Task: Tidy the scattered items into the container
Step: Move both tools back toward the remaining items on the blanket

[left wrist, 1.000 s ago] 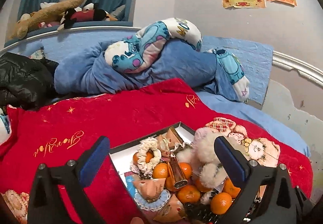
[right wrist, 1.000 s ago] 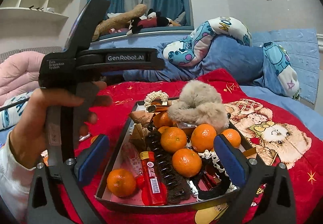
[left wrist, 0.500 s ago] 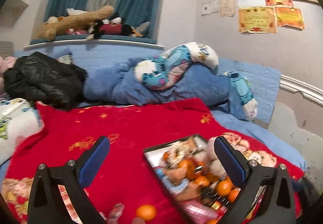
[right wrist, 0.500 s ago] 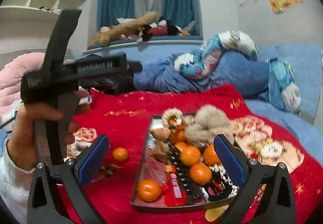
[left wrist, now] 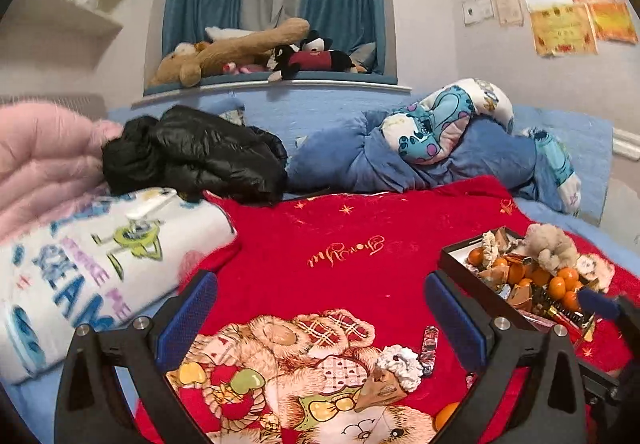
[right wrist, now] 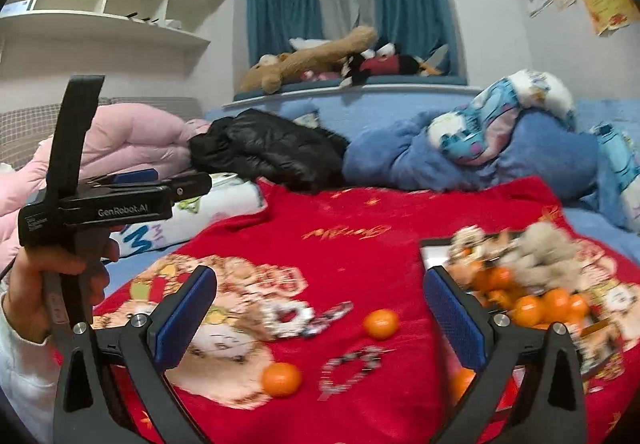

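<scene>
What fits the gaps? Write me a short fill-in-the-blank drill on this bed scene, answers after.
1. The dark rectangular tray of oranges sits on a ____ printed blanket.
2. The jaws of the right gripper stand ____.
3. On the blanket outside the tray, the right wrist view shows two loose round ____.
4. The left gripper holds ____.

Answers: red; open; oranges; nothing

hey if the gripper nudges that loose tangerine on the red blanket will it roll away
Probably somewhat. The tangerine looks round and smooth, so a sideways nudge would likely start it rolling. The soft red blanket should damp that quickly. Its skin may give under the pads, so a centred, gentle pinch by the open right gripper seems safest.
</scene>
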